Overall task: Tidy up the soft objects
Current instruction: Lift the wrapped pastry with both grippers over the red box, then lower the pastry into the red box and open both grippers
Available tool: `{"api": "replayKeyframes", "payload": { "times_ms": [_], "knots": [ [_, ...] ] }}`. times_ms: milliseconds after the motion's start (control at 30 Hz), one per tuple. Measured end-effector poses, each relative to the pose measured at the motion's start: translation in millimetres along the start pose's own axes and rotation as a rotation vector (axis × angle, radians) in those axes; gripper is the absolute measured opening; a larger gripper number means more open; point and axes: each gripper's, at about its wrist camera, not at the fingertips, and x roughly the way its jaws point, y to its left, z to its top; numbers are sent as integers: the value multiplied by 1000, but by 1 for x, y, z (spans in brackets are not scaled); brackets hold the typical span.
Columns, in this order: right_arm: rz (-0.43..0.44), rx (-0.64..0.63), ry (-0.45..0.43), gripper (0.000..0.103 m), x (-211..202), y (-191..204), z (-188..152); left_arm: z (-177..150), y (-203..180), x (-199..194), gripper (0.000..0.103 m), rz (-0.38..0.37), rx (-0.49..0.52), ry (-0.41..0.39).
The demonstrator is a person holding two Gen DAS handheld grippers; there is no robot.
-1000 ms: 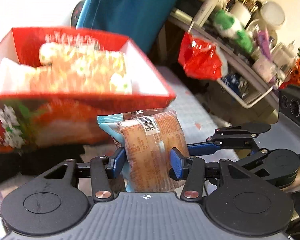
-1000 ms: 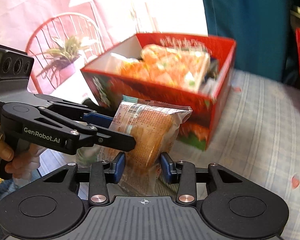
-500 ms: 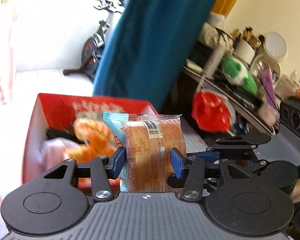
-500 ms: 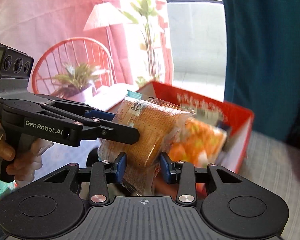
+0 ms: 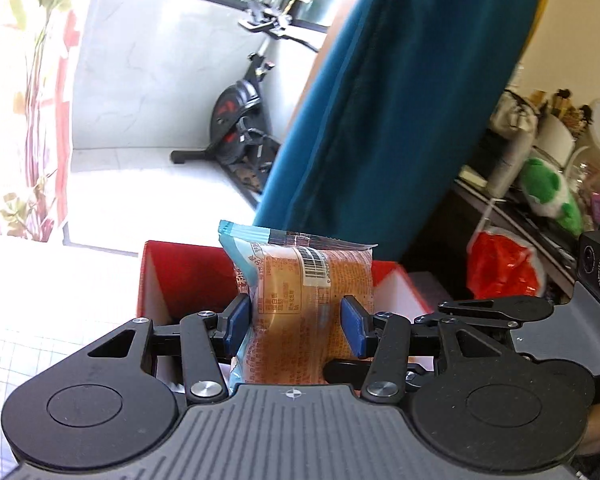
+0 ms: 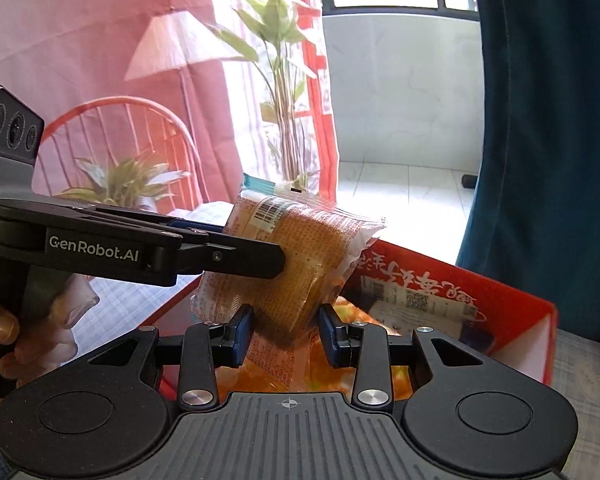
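An orange packet of bread with a blue sealed end and a barcode (image 5: 300,304) stands upright between both grippers. My left gripper (image 5: 295,326) is shut on its sides. My right gripper (image 6: 287,332) is shut on the same packet (image 6: 287,256) from another angle; the left gripper's arm (image 6: 159,248) crosses in from the left. The packet hangs over the open red box (image 6: 512,312), which holds orange soft packets (image 6: 396,376). The box's red and white walls (image 5: 179,276) show behind the packet in the left wrist view.
A blue curtain (image 5: 392,112) hangs behind the box. A cluttered shelf with a green plush toy (image 5: 548,196) and a red bag (image 5: 504,264) is on the right. An exercise bike (image 5: 239,120), a red chair (image 6: 115,136) and plants (image 6: 283,80) stand beyond the checked cloth (image 6: 588,376).
Both grippers have risen with the packet and tilted up. The red box has dropped low in both views and now lies under the packet.
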Motion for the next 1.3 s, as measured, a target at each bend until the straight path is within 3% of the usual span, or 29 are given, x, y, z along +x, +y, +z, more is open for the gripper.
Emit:
{"api": "replayKeyframes", "payload": {
  "times_ms": [500,800,1033,1300],
  "knots": [
    [-21,95,107,32,75,-19,2,-1,30,44,51,142,12,116],
    [-73,138,194,29,92,-19,-11,5,29,38,51,146,21,102],
    [-107,105,223,27,94,-7,-9,-2,19,34,51,167,43,92],
    [-188,73,183,28,54,-1,-2,-2,7,6,52,235,102,51]
  ]
}}
